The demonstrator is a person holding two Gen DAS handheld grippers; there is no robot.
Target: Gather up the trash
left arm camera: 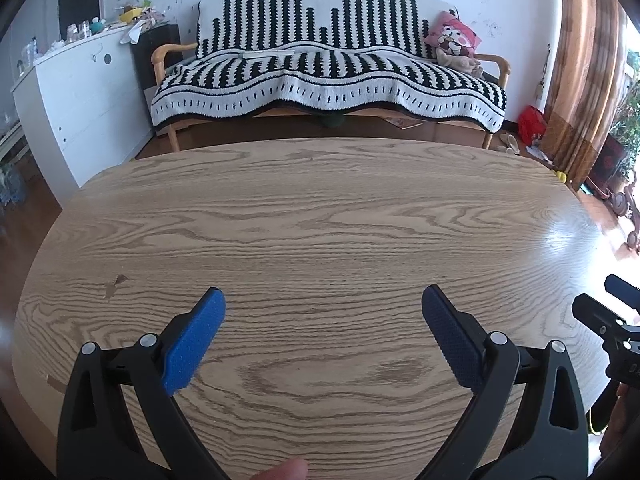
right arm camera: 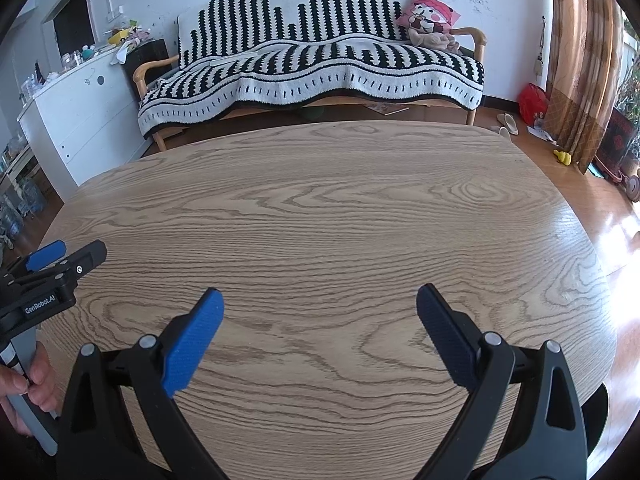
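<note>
Left tool [left arm camera: 323, 300]: was held low over the near part of the table, its two blue-padded fingers [left arm camera: 192, 340] spread wide apart, nothing between them.
Right tool [right arm camera: 320, 300]: was likewise held over the near part of the table, fingers [right arm camera: 192, 340] set wide apart with only bare wood seen in the gap.
Tools relative to each other: the left tool was seen at the left edge of the right wrist view; the right tool was glimpsed at the right edge of the left wrist view; the two were held side by side, apart.
Hand [right arm camera: 28, 384]: was seen gripping the grey handle of the left tool at the near left.
Table [left arm camera: 320, 220]: a wood-grain top with rounded corners; a small dark stain [left arm camera: 116, 282] was marked on its left part.
Trash: could not be made out on the table in either view; its place could not be told.
Sofa [left arm camera: 328, 68]: was seen beyond the far edge of the table, covered with a black-and-white striped throw; a pink cushion [left arm camera: 452, 36] was set at its right end.
Cabinet [left arm camera: 76, 92]: white, stood at the far left.
Curtain [left arm camera: 584, 72]: hung at the far right.
</note>
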